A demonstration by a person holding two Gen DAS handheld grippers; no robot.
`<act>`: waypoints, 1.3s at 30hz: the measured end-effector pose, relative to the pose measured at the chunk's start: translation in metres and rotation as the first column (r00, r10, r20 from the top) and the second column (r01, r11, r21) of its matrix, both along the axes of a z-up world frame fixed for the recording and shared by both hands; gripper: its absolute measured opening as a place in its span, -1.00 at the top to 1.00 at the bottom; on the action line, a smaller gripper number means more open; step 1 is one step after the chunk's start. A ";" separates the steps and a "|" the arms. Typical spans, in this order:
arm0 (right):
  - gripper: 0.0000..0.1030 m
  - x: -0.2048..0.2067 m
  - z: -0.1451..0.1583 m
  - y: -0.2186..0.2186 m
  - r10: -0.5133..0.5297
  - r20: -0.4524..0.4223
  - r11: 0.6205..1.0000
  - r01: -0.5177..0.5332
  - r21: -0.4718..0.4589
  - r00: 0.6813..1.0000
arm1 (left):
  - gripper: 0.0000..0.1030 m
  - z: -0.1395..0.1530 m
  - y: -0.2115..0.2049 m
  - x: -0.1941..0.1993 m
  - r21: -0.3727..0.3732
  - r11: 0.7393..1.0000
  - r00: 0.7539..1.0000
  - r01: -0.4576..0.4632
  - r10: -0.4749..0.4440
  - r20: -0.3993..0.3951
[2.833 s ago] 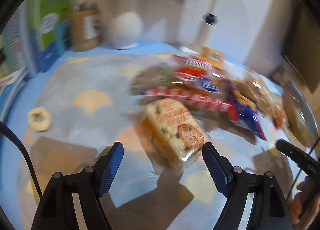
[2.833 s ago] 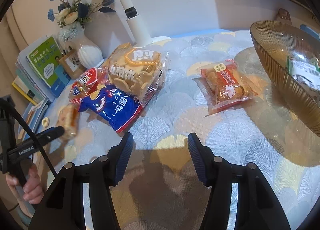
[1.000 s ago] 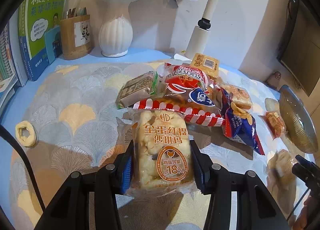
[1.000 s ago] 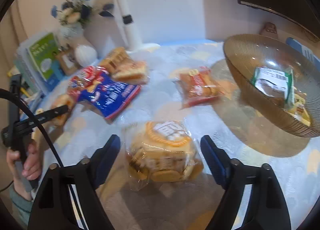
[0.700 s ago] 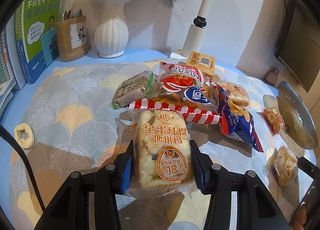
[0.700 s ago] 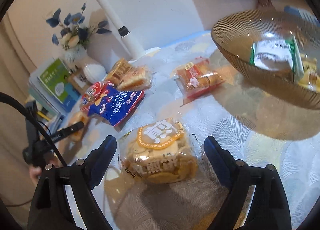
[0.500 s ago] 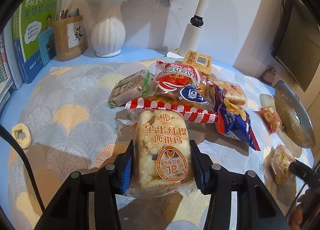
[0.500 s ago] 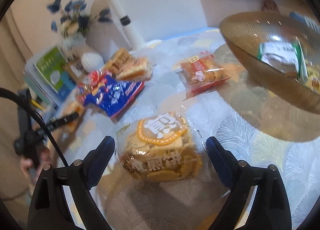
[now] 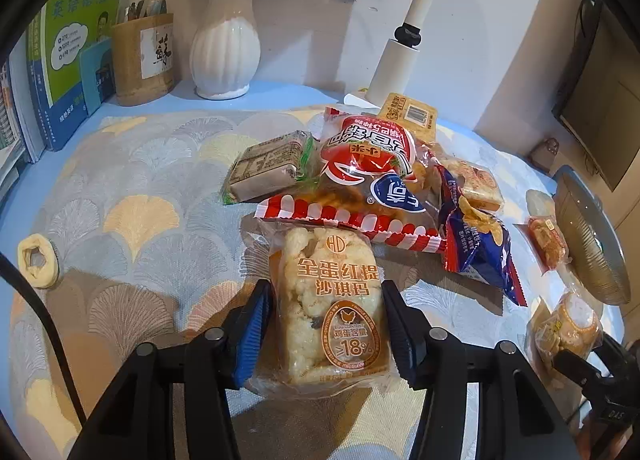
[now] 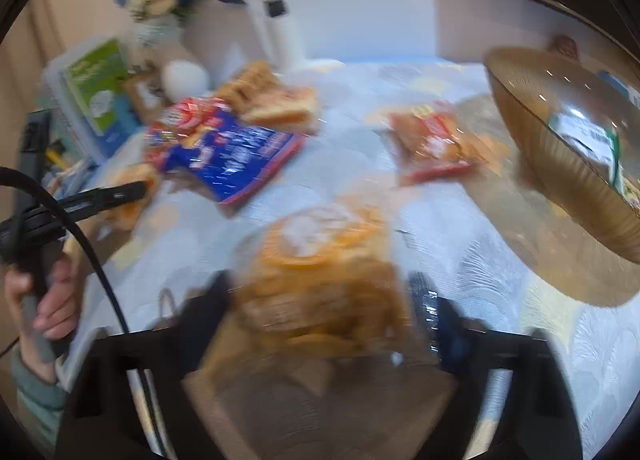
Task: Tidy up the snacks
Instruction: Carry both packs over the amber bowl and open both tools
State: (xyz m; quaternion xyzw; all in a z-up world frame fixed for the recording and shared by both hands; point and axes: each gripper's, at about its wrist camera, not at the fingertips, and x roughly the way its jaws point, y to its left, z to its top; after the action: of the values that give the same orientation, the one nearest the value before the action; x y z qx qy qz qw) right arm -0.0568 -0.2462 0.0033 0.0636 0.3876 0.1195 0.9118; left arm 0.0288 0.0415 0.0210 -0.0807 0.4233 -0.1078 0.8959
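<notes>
My left gripper (image 9: 326,324) is shut on a clear pack of pale puffed rice cake (image 9: 332,300), held just above the patterned tablecloth. Behind it lies a pile of snacks: a red-and-white bag (image 9: 360,179), a blue bag (image 9: 476,244) and a green-edged bar (image 9: 268,171). My right gripper (image 10: 320,300) is shut on a clear bag of round biscuits (image 10: 324,272); this view is blurred. That bag also shows at the lower right of the left wrist view (image 9: 568,324). The amber glass bowl (image 10: 560,155) stands to the right with packets inside.
A red bread packet (image 10: 436,143) lies left of the bowl. A white vase (image 9: 226,51), wooden pen holder (image 9: 142,59), books (image 9: 76,35) and a white lamp post (image 9: 404,43) stand at the back. A small tape ring (image 9: 38,266) lies at the left.
My left gripper closed on the rice cake pack and has held it steady. My right gripper took the biscuit bag and is moving fast with it near the bowl.
</notes>
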 end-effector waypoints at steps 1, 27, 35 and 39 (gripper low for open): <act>-0.25 -0.003 0.001 0.002 0.002 0.015 1.000 -0.002 -0.010 1.000 | 0.06 0.001 0.000 -0.001 0.008 1.000 1.000 -0.004 0.004 0.005; -0.04 -0.059 0.124 -0.174 -0.442 0.344 0.890 0.454 0.049 0.829 | 0.09 0.162 -0.243 -0.025 0.051 0.914 0.870 0.403 -0.400 0.288; -0.11 -0.001 0.117 -0.255 -0.539 0.239 0.842 0.520 0.140 0.808 | 0.08 0.152 -0.350 0.020 0.022 0.850 0.824 0.526 -0.516 0.236; -0.14 0.027 0.103 -0.270 -0.512 0.116 0.858 0.499 0.126 0.851 | -0.32 0.145 -0.369 0.041 0.007 0.841 0.821 0.542 -0.531 0.211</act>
State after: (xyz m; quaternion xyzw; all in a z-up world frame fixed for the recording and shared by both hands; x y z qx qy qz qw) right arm -0.0300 -0.5167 0.1061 0.1959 0.2841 -0.1027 0.9329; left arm 0.0698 -0.3277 0.1658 0.0292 0.3313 -0.3742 0.8657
